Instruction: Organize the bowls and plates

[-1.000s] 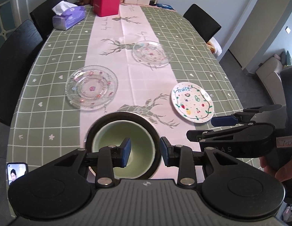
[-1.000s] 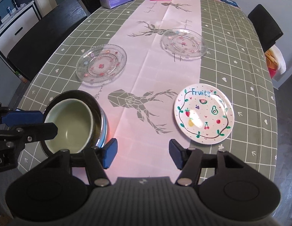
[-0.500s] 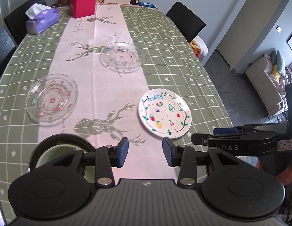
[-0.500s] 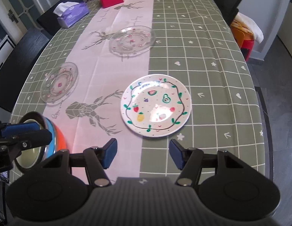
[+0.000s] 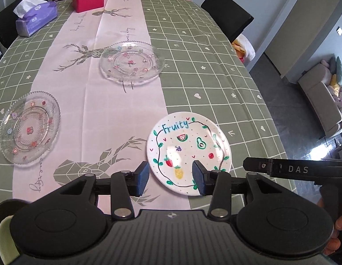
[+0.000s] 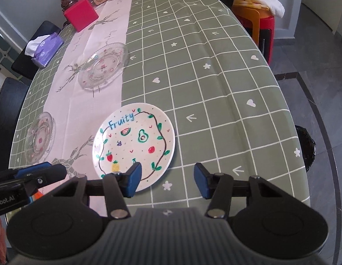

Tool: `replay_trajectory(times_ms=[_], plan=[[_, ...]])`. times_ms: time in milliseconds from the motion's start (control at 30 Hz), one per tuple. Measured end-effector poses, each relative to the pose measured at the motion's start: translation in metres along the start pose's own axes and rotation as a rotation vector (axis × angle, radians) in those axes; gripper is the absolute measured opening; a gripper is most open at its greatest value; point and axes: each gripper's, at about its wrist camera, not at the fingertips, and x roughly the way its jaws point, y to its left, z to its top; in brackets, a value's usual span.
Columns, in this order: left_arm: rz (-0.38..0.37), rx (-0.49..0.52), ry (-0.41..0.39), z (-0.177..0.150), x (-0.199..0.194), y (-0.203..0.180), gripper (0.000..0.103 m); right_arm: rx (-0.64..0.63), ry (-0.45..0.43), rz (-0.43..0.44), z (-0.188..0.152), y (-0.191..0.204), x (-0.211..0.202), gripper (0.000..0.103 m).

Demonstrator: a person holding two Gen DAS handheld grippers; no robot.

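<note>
Both grippers hang above the near edge of the white fruit plate [image 5: 188,152]. Left gripper [image 5: 170,177] has just been opening, right gripper [image 6: 167,180] closing; both stand apart, holding nothing. Two glass plates [image 5: 132,61] [image 5: 29,130] lie at upper centre and left on the worktop [image 5: 204,70].
</note>
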Motion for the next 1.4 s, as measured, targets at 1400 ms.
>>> replay_trajectory(times_ms=[1400], plan=[[0.04, -0.191, 0.095, 0.001, 0.069, 0.025, 0.019, 0.047, 0.053, 0.099, 0.006, -0.019, 0.057, 0.011]])
